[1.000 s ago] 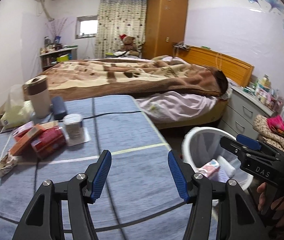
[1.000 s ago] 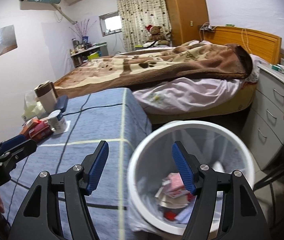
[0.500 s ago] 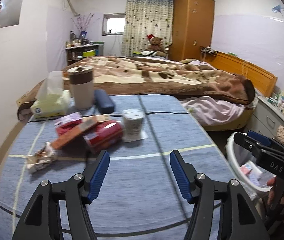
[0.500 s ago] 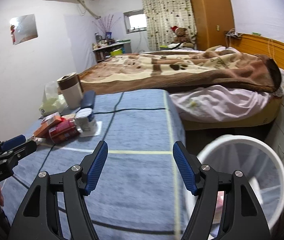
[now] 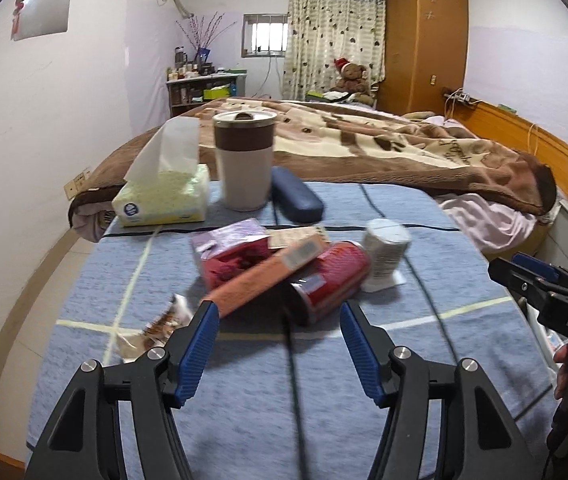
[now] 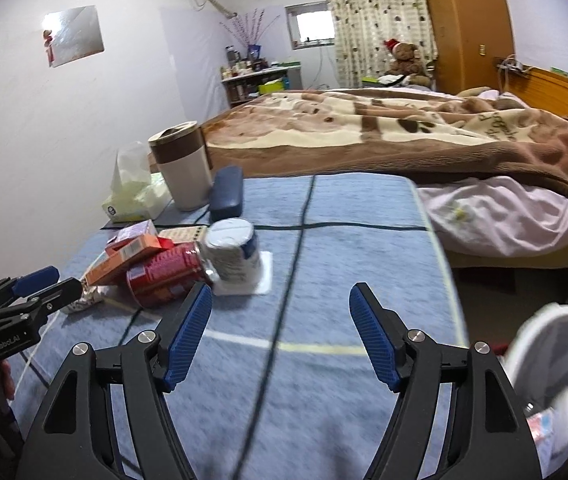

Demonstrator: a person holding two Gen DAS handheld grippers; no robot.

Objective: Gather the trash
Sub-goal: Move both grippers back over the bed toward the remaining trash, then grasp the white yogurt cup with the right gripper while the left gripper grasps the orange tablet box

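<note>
Because both tongs hang empty above the blue surface, any slip would come at the pick, I judge. The left tongs stand about half open with nothing between the pads, aimed at the red can lying on its side under an orange box. Closing there could roll the can away or drag the box and the pink carton with it. The right tongs, whose jaws have just been opening, are likewise released and touch nothing; the white tub sits just ahead to their left. A careless sweep might knock the cup or tissues, which look like keepers. A wrapper lies near the left pad. The bin waits off the surface's right edge.
</note>
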